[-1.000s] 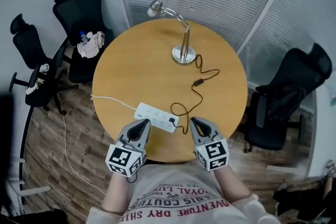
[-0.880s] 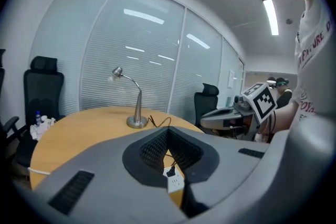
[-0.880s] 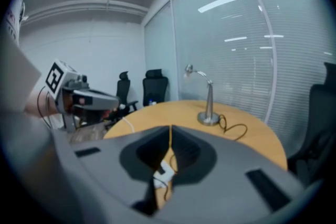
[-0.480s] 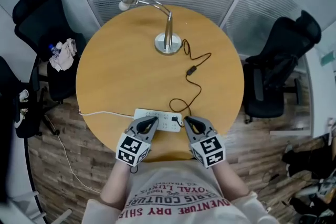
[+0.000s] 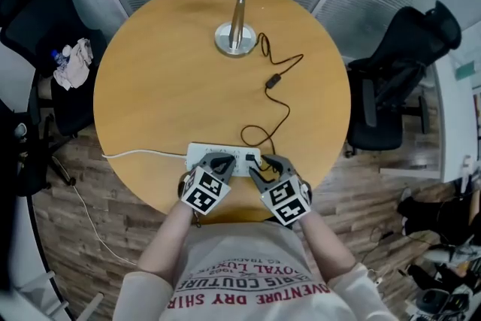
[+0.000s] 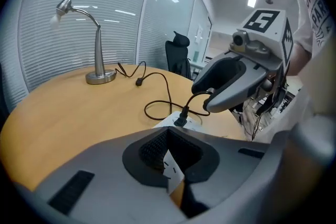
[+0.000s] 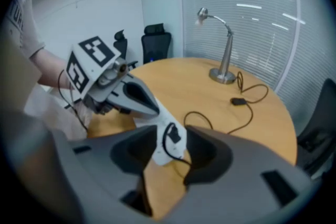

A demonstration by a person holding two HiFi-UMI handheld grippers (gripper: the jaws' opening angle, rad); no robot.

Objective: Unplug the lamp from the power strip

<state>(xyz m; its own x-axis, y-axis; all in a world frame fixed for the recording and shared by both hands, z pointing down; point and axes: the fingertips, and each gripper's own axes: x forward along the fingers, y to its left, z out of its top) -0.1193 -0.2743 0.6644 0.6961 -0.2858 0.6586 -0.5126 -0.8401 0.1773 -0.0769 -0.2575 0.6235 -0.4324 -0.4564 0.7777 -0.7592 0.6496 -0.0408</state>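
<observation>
A silver desk lamp (image 5: 234, 37) stands at the far side of the round wooden table (image 5: 150, 86). Its black cord (image 5: 283, 110) runs to a black plug (image 5: 250, 159) seated in the white power strip (image 5: 203, 156) near the front edge. My right gripper (image 5: 259, 169) is opening, its jaws on either side of the plug (image 7: 174, 136) without pressing it. My left gripper (image 5: 220, 164) is shut, tips on or just above the strip beside the plug (image 6: 181, 119).
The strip's white cable (image 5: 135, 155) runs left off the table edge. The lamp cord's inline switch (image 5: 269, 83) lies mid-table. Black office chairs stand at the right (image 5: 398, 79) and left (image 5: 45, 41), with slatted glass walls behind.
Both grippers have moved forward onto the power strip. The right gripper's jaws have spread open around the plug. The head view has shifted over the table.
</observation>
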